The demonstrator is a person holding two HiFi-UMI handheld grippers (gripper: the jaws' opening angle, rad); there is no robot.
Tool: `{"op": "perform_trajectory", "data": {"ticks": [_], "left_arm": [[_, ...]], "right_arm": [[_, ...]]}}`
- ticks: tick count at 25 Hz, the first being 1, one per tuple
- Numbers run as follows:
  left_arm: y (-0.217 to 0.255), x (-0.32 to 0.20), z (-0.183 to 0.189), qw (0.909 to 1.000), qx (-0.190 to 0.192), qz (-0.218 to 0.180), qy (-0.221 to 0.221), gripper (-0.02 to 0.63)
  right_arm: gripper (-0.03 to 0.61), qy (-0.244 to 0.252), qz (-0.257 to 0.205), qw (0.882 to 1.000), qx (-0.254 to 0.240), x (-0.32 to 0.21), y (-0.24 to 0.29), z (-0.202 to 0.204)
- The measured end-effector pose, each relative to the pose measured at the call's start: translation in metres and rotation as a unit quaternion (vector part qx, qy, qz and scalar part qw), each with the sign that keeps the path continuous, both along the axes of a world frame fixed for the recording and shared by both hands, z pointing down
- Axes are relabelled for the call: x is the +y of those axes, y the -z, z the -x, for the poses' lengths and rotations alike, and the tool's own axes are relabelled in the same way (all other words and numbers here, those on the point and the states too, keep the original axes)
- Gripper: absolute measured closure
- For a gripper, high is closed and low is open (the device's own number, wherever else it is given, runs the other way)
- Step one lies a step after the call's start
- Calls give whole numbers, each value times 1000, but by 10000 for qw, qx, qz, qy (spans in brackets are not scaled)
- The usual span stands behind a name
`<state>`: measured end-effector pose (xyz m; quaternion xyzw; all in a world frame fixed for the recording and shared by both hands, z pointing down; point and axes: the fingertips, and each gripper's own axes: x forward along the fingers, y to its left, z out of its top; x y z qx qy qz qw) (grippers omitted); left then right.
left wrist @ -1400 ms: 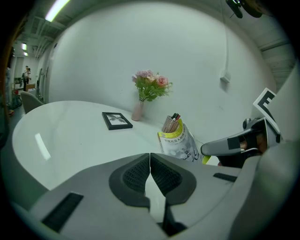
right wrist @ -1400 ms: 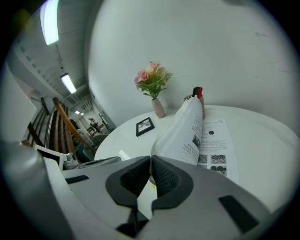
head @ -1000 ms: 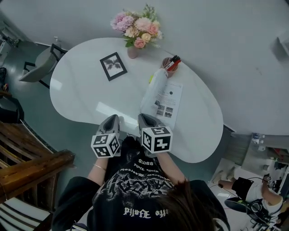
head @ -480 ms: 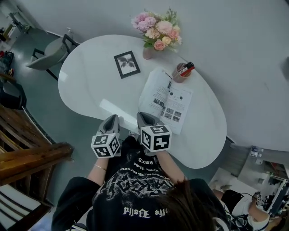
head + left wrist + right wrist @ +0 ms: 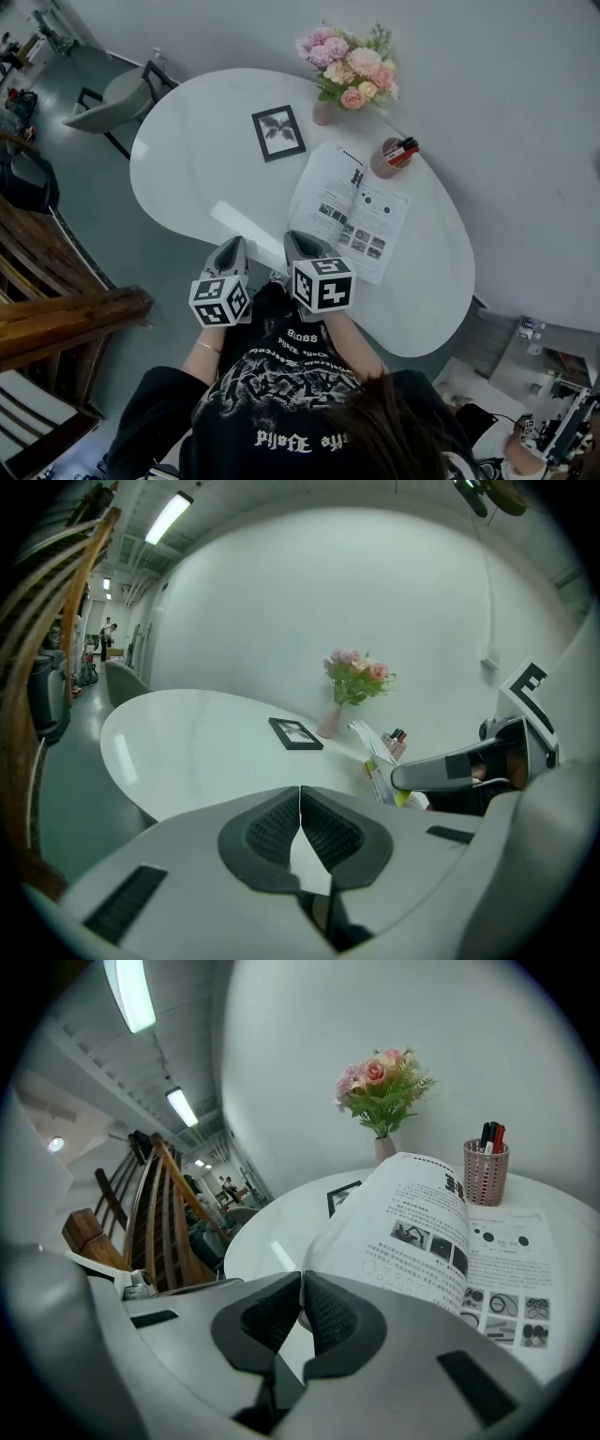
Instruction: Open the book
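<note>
The book [image 5: 352,211] lies open on the white table [image 5: 187,159], printed pages up. In the right gripper view its left page [image 5: 412,1232] arches up above the table. My right gripper [image 5: 302,242] hovers at the table's near edge, just short of the book's near left corner, shut with nothing visible between its pads [image 5: 323,1312]. Beside it to the left, my left gripper [image 5: 231,251] is also shut and empty, its tips [image 5: 300,794] meeting. From the left gripper view the book [image 5: 380,766] shows edge-on behind the right gripper [image 5: 450,769].
A black picture frame [image 5: 278,133] lies on the table behind the book. A vase of pink flowers [image 5: 352,70] and a pen cup [image 5: 392,155] stand at the far edge. A grey chair [image 5: 122,94] is at far left, wooden furniture [image 5: 56,319] at near left.
The book's left page, which stood folded up a second ago, has spread out nearly flat. The head view swung so the table shifted right; both grippers stay shut.
</note>
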<state>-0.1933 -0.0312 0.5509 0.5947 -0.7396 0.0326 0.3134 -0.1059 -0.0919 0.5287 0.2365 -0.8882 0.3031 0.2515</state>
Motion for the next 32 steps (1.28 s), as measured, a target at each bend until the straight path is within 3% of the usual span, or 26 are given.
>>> {"op": "perform_trajectory", "data": {"ticks": [23, 32], "left_arm": [[1, -4, 23, 9999, -97, 29, 130, 591], [-6, -5, 33, 9999, -43, 151, -29, 589]], "right_arm": [[543, 412, 178, 9986, 270, 1, -32, 42], [543, 351, 374, 9976, 467, 1, -52, 55]]}}
